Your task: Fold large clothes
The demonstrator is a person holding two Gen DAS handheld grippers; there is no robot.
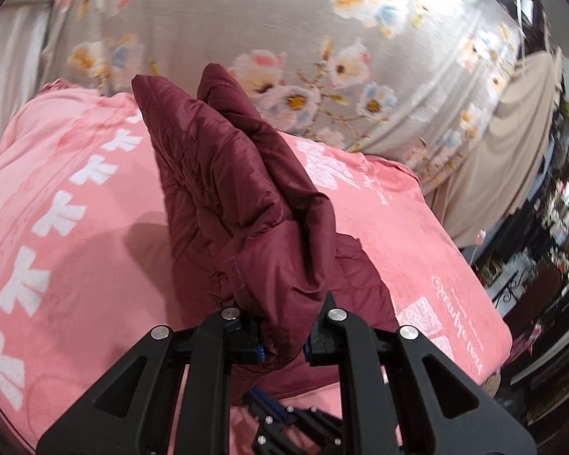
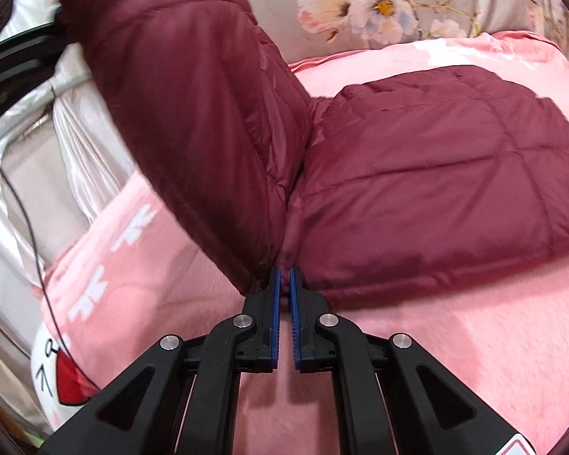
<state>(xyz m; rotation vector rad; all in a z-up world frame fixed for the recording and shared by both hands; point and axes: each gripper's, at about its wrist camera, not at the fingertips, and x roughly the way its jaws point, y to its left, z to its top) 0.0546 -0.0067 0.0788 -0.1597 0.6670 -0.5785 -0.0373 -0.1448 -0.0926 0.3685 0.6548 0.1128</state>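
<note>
A maroon quilted puffer jacket (image 2: 417, 159) lies partly flat on a pink blanket (image 2: 455, 322) on a bed. My left gripper (image 1: 282, 345) is shut on a bunched fold of the jacket (image 1: 246, 189) and holds it lifted above the blanket. In the right wrist view this lifted part (image 2: 186, 94) rises to the upper left, where the left gripper shows at the top corner. My right gripper (image 2: 285, 276) is shut, with its fingertips at the jacket's near edge where the lifted part meets the flat part; I cannot tell if cloth is pinched.
The pink blanket (image 1: 57, 227) has white bow patterns and lies over a grey floral bedsheet (image 1: 284, 19). A white plush toy (image 2: 53, 364) and a thin black cable (image 2: 30, 227) lie at the left. Furniture and clutter (image 1: 542, 246) stand beyond the bed's right edge.
</note>
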